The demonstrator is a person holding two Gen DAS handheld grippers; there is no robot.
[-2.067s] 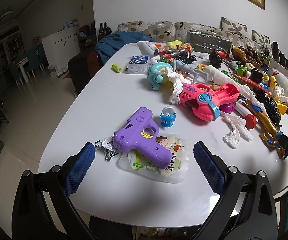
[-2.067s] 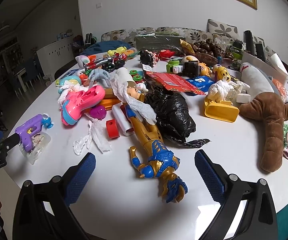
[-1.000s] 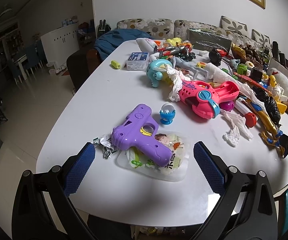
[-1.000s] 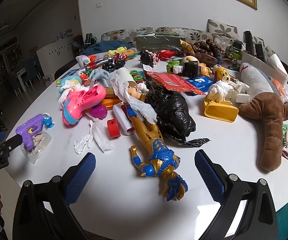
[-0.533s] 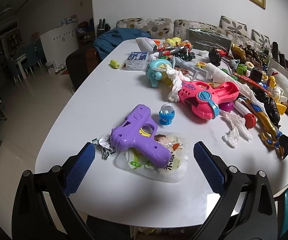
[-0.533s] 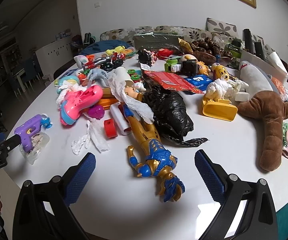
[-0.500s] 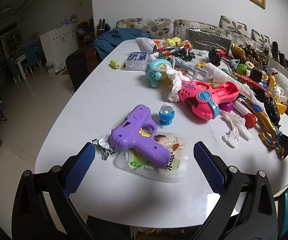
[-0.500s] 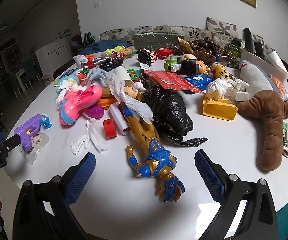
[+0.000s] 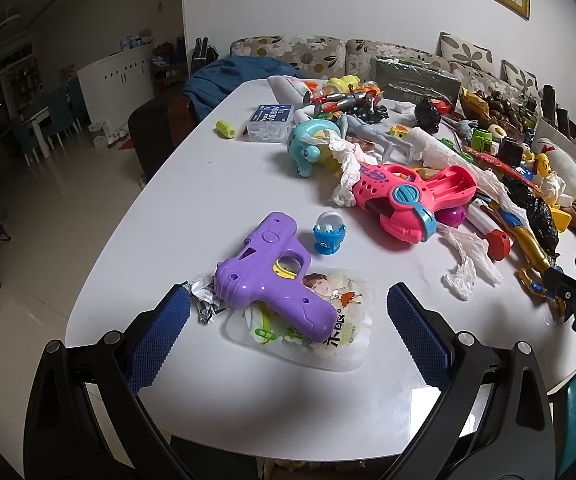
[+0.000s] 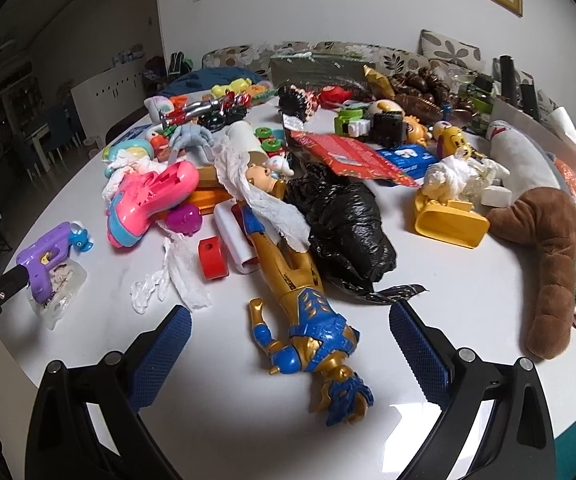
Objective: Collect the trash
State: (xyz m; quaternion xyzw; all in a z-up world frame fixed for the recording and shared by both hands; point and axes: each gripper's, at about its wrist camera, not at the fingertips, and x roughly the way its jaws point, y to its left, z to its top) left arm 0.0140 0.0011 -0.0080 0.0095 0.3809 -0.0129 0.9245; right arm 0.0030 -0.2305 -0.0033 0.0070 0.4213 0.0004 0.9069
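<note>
Left gripper point(image 9: 284, 320) hangs over the near-left edge of the table point(image 9: 216, 184), jaws spread wide with nothing between the pads. Between and just past the fingertips lies the clear snack pouch point(image 9: 328, 328), with the purple gun point(image 9: 276, 280) lying on top of it. A crumpled foil wrapper point(image 9: 204, 300) sits just beside the left pad, close to the table's rim. Beyond the gun there is open white tabletop on the left — the clutter starts at the pink blaster point(image 9: 412, 196) and runs right.

Right gripper point(image 10: 288, 344) is open too, empty, low over the gold-and-blue figure point(image 10: 308, 312). A white tissue point(image 10: 176, 276) lies to its left on bare table; the black bag point(image 10: 348, 232) sits just behind the figure. Clear surface runs along the near edge under both fingers.

Against the frames two seconds back, the left view has eased slightly toward the pouch — the wrapper now sits nearer the pad. Nothing on the table has shifted.
</note>
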